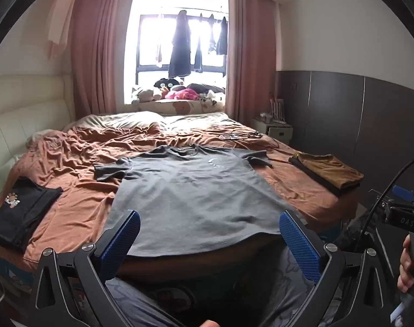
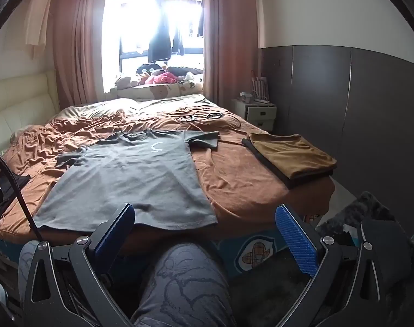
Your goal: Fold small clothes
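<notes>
On the bed (image 1: 70, 163), grey t-shirt (image 1: 190, 193) lies flat, hem at near edge. Left gripper (image 1: 209, 234) and right gripper (image 2: 204, 229) both wide open, empty, short of it. Soft, light, floppy cloth; pinch hem corners or sleeves.

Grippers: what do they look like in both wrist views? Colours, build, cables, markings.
Left gripper and right gripper match: black angular linkage arms with silver round pivot bolts, and fingers faced with ribbed blue pads. A black cable arcs to the right unit, whose body reads "DAS". Patterned grey trousers show below.
</notes>
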Motion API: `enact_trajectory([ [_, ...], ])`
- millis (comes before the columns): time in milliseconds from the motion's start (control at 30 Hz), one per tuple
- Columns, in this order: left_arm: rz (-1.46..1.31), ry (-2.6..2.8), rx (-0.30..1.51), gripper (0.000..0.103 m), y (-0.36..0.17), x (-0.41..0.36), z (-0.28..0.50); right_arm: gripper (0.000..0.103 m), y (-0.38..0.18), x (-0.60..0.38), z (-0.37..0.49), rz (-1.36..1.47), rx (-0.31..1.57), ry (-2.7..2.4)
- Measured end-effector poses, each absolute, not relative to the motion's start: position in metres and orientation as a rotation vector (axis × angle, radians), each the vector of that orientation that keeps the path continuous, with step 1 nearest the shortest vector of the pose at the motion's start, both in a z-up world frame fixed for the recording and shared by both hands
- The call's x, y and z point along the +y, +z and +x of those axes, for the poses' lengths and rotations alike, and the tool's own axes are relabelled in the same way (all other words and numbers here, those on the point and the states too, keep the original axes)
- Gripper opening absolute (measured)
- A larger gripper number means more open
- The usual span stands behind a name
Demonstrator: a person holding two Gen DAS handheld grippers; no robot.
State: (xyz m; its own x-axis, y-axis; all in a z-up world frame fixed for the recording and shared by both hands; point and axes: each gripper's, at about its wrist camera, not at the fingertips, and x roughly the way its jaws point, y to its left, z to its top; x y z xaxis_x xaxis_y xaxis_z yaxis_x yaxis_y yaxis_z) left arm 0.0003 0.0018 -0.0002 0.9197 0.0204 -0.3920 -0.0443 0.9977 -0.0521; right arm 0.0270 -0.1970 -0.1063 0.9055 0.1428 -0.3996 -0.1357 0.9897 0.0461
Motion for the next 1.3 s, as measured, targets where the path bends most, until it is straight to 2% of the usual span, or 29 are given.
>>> enact_trajectory([
  [1300,-0.079,0.004,0.367,0.103,0.002,0.001,-0.021,0.103,-0.107,-0.199,0.018,0.006,0.403,0.145],
])
